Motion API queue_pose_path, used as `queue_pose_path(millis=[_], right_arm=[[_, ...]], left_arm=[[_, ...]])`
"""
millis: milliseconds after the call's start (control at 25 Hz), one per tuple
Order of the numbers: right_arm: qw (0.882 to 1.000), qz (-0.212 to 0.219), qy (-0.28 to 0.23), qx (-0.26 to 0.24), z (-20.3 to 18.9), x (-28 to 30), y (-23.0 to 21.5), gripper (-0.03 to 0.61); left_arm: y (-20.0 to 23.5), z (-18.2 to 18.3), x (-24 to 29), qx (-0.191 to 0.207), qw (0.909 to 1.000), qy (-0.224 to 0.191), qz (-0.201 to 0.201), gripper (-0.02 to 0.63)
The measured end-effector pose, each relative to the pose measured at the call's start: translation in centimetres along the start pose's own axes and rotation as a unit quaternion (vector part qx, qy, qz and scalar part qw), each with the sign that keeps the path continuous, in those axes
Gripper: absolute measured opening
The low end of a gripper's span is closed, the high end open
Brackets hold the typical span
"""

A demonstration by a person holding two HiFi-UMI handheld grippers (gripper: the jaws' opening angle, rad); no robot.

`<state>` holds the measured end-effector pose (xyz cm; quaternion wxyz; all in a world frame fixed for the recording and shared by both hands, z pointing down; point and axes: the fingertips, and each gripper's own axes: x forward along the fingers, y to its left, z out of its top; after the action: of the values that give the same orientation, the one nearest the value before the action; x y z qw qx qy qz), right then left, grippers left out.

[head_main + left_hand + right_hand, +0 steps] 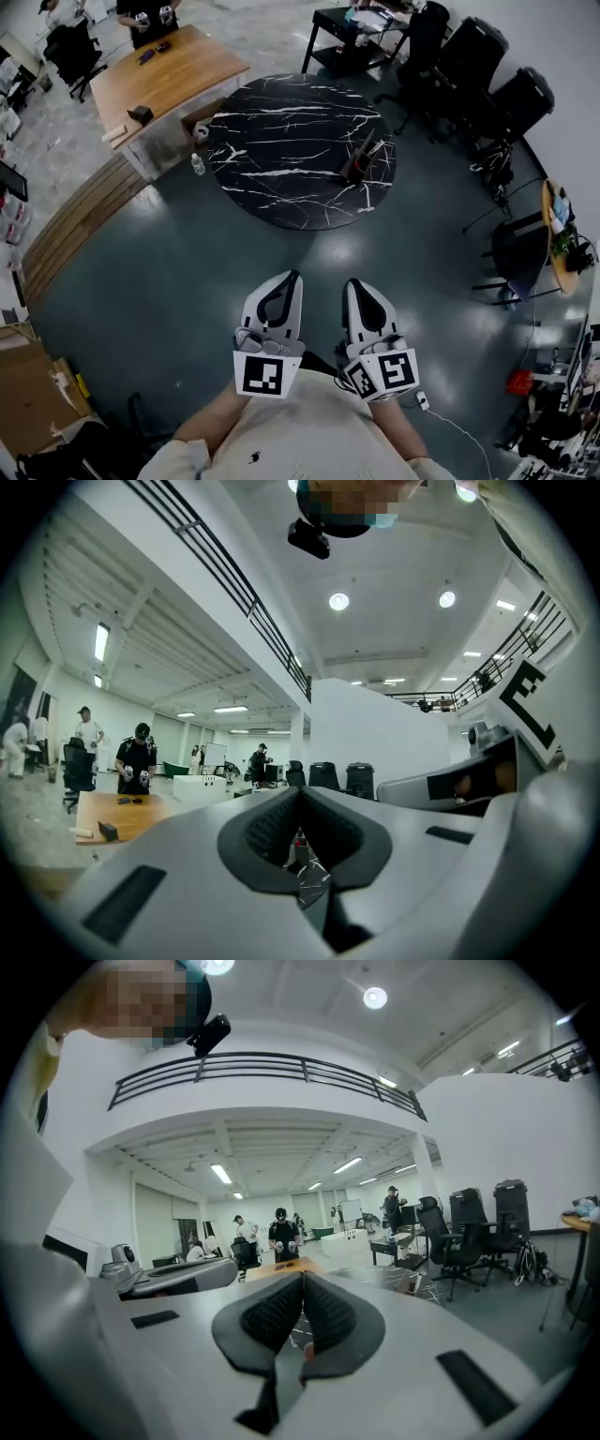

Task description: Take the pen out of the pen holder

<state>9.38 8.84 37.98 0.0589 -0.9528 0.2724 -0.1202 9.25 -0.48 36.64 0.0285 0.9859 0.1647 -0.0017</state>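
Left gripper [294,276] and right gripper [353,283], fingers pressed together and empty, hang well apart from the pen holder [359,161] on the marbled surface [272,131]; best step closer, then open one.

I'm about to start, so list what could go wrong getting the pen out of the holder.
1. The left gripper and right gripper are both shut; reaching in like that could knock the pen holder over.
2. The pen holder stands near the edge of the round table, so a push might send it off.
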Motion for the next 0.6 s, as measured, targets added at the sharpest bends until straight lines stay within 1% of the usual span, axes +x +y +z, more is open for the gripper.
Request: queue_pose_path(millis=[80, 120, 160, 240, 280, 320, 360, 400, 480, 520, 600], right_arm=[[1.000, -0.015, 0.001, 0.002, 0.0, 0.2, -0.7, 0.018], [1.000, -0.022, 0.002, 0.003, 0.0, 0.2, -1.2, 0.018], [1.000, -0.029, 0.003, 0.004, 0.1, 0.2, -1.6, 0.018], [0.999, -0.045, 0.000, 0.007, 0.2, -0.2, -2.9, 0.018], [0.999, -0.054, -0.003, 0.010, 0.3, -0.4, -3.6, 0.018], [0.998, -0.062, -0.008, 0.013, 0.5, -0.5, -4.4, 0.018], [0.997, -0.068, -0.012, 0.017, 0.6, -0.6, -5.2, 0.018], [0.997, -0.073, -0.015, 0.019, 0.7, -0.7, -6.0, 0.018], [0.997, -0.077, -0.019, 0.020, 0.7, -0.8, -7.4, 0.018], [0.997, -0.076, -0.019, 0.020, 0.8, -0.9, -8.2, 0.018], [0.997, -0.072, -0.019, 0.023, 0.9, -0.9, -10.0, 0.018]], left_arm=[[-0.5, -0.4, 1.0, 0.059, 0.9973, 0.019, -0.039, 0.014], [-0.7, -0.5, 1.6, 0.070, 0.9960, 0.023, -0.051, 0.014], [-1.0, -0.5, 2.2, 0.058, 0.9966, 0.021, -0.055, 0.014], [-1.6, -0.2, 3.2, -0.019, 0.9988, 0.003, -0.045, 0.014], [-2.2, -0.1, 3.7, -0.036, 0.9982, -0.001, -0.048, 0.014], [-2.9, -0.1, 4.1, -0.017, 0.9978, 0.004, -0.064, 0.014], [-3.5, -0.3, 4.6, 0.014, 0.9964, 0.012, -0.082, 0.014], [-4.0, -0.3, 5.2, 0.019, 0.9958, 0.013, -0.088, 0.014], [-4.6, -0.1, 6.4, -0.036, 0.9969, -0.003, -0.070, 0.014], [-5.0, 0.0, 7.1, -0.050, 0.9968, -0.008, -0.062, 0.014], [-6.1, -0.1, 8.6, -0.049, 0.9972, -0.009, -0.056, 0.014]])
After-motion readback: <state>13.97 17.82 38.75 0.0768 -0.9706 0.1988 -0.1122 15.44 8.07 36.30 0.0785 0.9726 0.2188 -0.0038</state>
